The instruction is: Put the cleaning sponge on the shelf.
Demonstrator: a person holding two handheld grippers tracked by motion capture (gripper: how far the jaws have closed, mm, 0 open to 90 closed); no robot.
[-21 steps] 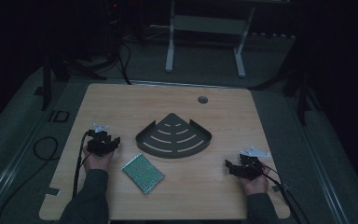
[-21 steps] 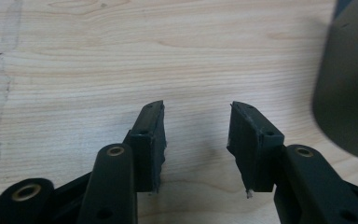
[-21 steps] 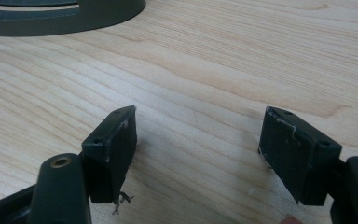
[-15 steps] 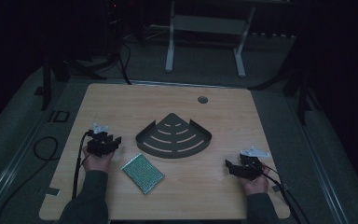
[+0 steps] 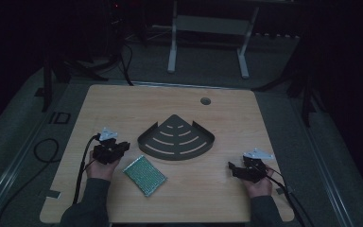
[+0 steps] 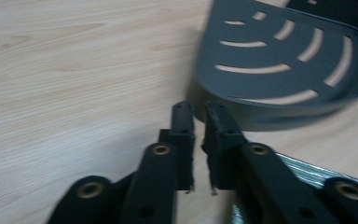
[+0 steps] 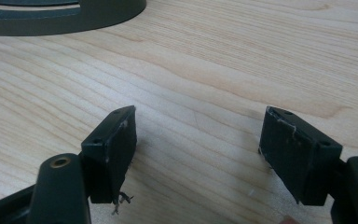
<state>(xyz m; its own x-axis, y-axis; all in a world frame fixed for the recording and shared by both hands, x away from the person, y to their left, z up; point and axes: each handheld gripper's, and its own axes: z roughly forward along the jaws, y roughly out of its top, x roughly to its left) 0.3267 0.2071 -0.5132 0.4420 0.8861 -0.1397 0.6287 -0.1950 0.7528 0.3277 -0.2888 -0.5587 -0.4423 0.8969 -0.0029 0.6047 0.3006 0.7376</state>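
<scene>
On the table, high view: left gripper (image 5: pixel 123 147) sitting near the left edge beside the green scouring pad (image 5: pixel 145 175); dark corner shelf (image 5: pixel 176 140) lying mid-table; right gripper (image 5: pixel 233 169) resting toward the right edge.
Left gripper view: jaws standing nearly closed, gripping nothing; pad getting cut off.
Right gripper view: jaws gaping wide, empty.
Risk: narrow jaws likely skidding over the pad.

High view dim, surroundings near black. We see gripper views brighter; left one blurred, soft shadows under jaws.
</scene>
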